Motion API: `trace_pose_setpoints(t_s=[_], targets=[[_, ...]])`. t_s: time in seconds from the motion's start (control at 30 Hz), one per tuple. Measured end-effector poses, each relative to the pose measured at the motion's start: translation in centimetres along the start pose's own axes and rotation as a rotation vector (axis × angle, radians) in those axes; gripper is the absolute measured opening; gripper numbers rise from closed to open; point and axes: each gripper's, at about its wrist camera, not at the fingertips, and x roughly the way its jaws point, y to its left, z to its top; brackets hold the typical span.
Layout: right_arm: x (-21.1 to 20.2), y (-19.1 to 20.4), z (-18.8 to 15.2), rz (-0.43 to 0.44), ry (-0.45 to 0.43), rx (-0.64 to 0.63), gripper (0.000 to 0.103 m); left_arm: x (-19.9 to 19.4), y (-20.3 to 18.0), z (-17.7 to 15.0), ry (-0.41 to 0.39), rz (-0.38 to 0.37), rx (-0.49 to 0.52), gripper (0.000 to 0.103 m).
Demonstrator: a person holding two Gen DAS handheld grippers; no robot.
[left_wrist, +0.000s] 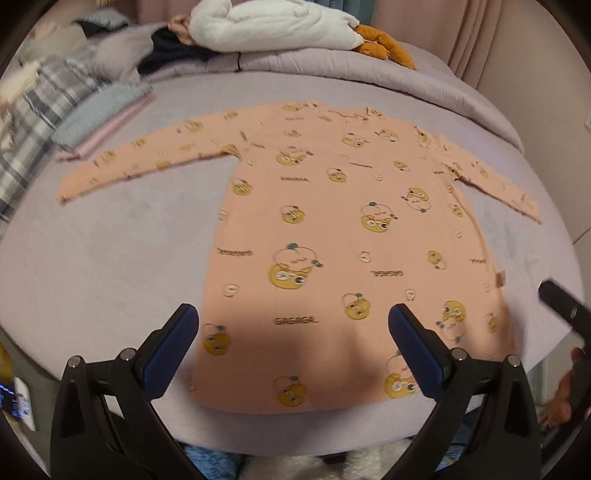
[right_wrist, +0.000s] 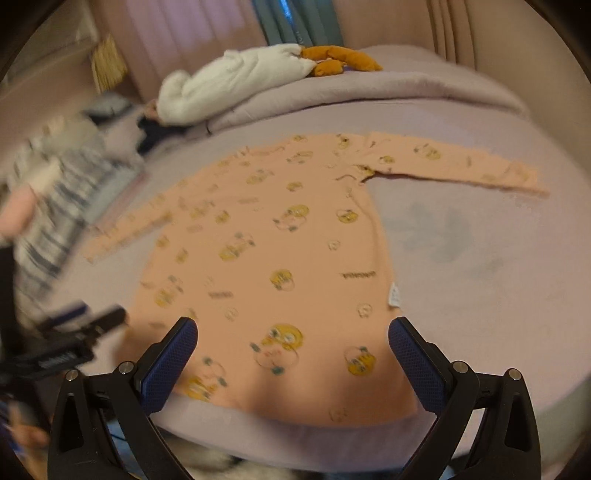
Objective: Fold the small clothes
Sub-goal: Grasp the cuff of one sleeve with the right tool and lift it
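Now each gripper, left gripper and right gripper, gapes (empty) above the shirt hem.

Clothes pile at left motion-blurred; right gripper cut off by edge.

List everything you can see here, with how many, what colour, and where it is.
Long-sleeved top: one, peach with yellow cartoon prints, flat mid-bed, sleeves spread.
Bed cover: one, lilac, under everything.
Folded clothes: small stack, grey-blue over pink, left of the top.
Plaid cloth: one, grey-white, far left.
Fluffy garment: one, white, far end.
Soft toy: one, orange, beside it.
Left gripper: jaws open, blue pads.
Right gripper: same.
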Motion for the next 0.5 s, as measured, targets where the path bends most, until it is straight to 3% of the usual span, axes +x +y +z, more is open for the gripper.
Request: trace_pose_setpoints(t_s=[0.17, 0.3, 0.37, 0.5], targets=[[0.0, -6.7, 2.3, 0.097, -0.069, 0.192, 0.102, 2.1, 0.6, 0.9, 0.053, -0.181, -0.107, 0.103], [0.3, -13.7, 3.7, 0.176, -0.125, 0.407, 0.102, 3.3, 1.1, 2.2, 0.037, -0.343, -0.222, 0.103], [0.3, -16.3, 4.3, 0.181, -0.159, 0.470, 0.102, 3.6, 1.0, 3.0, 0.027, -0.368, -0.238, 0.103], [0.8, -21.4, 6.0, 0.112, -0.214, 0.573, 0.102, 4.0, 0.8, 5.1, -0.013, -0.384, -0.223, 0.103]])
